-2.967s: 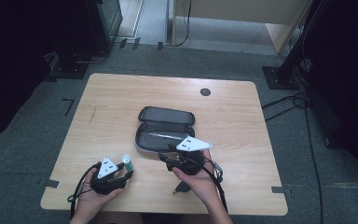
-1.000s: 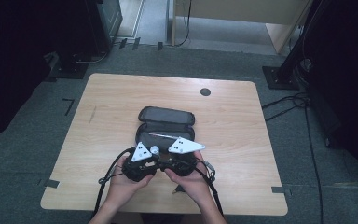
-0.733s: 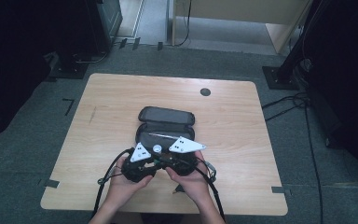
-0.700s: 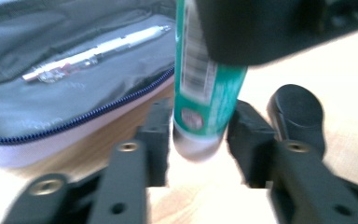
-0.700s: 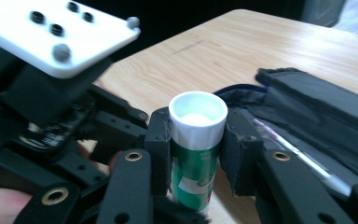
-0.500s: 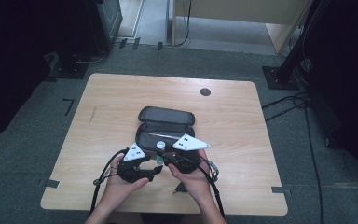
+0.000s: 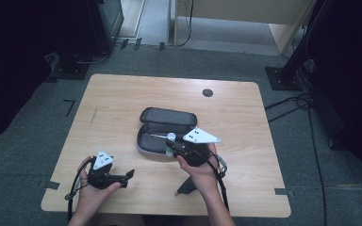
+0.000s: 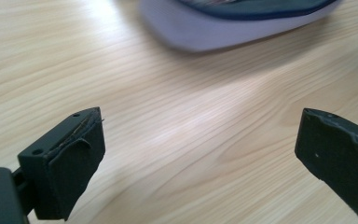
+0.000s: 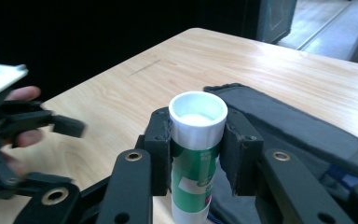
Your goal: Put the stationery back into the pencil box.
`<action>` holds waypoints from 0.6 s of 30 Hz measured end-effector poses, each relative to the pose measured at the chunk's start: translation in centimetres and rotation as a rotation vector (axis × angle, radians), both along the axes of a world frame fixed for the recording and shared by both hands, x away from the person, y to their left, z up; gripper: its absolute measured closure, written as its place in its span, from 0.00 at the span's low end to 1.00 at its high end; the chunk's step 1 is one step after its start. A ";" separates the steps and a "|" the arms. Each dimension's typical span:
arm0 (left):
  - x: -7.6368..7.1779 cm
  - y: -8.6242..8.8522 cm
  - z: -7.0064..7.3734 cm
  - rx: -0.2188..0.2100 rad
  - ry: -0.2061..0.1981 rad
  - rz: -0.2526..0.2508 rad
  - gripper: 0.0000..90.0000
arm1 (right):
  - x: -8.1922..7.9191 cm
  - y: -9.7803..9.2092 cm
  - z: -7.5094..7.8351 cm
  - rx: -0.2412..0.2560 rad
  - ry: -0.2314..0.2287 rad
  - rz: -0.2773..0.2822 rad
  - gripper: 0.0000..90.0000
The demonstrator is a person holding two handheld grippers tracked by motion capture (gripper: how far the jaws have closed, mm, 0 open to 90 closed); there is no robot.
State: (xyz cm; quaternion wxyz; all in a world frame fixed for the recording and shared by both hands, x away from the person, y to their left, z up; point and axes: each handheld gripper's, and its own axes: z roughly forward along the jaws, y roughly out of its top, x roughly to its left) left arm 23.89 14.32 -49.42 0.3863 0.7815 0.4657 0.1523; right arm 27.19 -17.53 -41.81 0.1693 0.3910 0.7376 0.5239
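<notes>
A green and white glue stick (image 9: 196, 177) with a white cap stands upright between the jaws of my right gripper (image 9: 198, 140), which is shut on it. In the high view the right gripper (image 7: 172, 147) holds the glue stick (image 7: 171, 138) at the front edge of an open dark pencil case (image 7: 166, 123) in the middle of the table. My left gripper (image 7: 129, 175) is near the front left of the table, jaws wide open with nothing between them. Its own view shows the left gripper (image 8: 200, 119) over bare wood, with the pencil case's pale edge (image 8: 223, 32) blurred ahead.
A black pen-like object (image 7: 186, 187) lies on the wooden table (image 7: 122, 99) under my right forearm. A round black grommet (image 7: 208, 92) sits at the back right. Dark stands and cables surround the table on the grey floor.
The glue stick passed from the left gripper to the right one. The left gripper let go, opened and drew back to the front left; the right gripper stays by the case.
</notes>
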 end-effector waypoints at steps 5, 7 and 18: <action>-0.7 2.4 -1.0 0.033 -0.001 0.086 0.00 | 0.9 -0.4 -0.2 -0.002 -0.009 -0.046 0.74; -0.7 3.3 -1.4 0.057 0.000 0.119 0.00 | 1.2 -0.5 -0.3 -0.009 -0.005 -0.062 0.74; 0.2 6.0 -2.1 0.147 -0.019 0.214 0.00 | 3.0 -0.2 -2.4 -0.071 0.011 -0.128 0.74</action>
